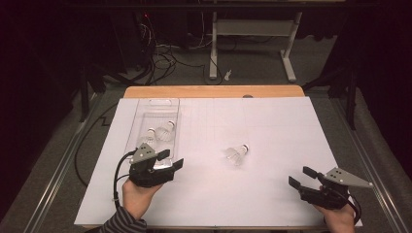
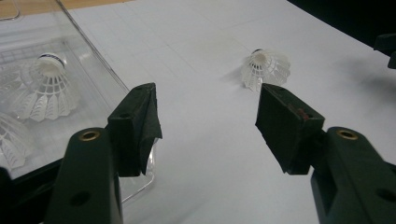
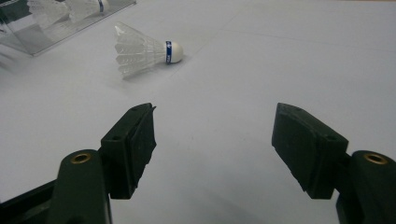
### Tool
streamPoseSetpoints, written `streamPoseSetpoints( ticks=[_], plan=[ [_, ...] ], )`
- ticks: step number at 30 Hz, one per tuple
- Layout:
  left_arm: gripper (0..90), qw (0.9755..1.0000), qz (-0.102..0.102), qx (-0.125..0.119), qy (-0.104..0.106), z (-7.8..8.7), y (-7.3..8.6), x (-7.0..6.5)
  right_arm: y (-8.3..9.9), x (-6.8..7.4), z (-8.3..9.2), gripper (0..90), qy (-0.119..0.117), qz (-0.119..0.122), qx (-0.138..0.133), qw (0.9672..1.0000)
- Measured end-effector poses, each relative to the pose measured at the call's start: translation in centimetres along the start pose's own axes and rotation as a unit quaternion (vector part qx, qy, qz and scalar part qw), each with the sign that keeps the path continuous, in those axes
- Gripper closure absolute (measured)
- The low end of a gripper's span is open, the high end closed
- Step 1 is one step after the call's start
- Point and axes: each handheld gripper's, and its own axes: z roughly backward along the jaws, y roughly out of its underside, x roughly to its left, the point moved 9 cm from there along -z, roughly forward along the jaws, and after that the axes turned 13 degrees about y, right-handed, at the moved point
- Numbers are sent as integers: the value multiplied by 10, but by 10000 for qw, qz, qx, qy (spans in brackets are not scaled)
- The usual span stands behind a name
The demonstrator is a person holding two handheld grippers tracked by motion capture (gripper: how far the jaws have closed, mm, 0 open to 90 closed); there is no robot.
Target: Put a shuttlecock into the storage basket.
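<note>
Nearest the high camera, two hands enter at the bench's near edge. Left gripper sits at the near-left, beside the near end of the clear tray; its jaws stand wide, holding nothing. Right gripper sits at the near-right corner, jaws likewise wide and unloaded.

Surface: the bench is covered by a white sheet; a strip of wood shows along its far edge. Beyond it lie a dark floor, loose cables and a white table frame.

Clear tray lies along the left side of the bench. Its contents are partly washed out by glare; the left gripper hides its near end.

Count: one loose shuttlecock lies on its side near the bench's middle, between the grippers and apart from both. Two shuttlecocks are discernible inside the tray.
</note>
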Motion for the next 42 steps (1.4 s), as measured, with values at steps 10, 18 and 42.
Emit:
streamPoseSetpoints(
  ticks=[10, 18, 42],
  plan=[
    [399, 10000, -35, 10, 66, -8, -5, -4, 0, 0, 0, 307, -2, -5, 6, 10000],
    [400, 9999, -51, 5, 108, -12, -7, -6, 0, 0, 1, 307, -8, -7, -1, 10000],
    [401, 9996, -141, 52, 256, -29, -14, -15, 0, 0, 1, 307, -3, -16, -16, 10000]
  ],
)
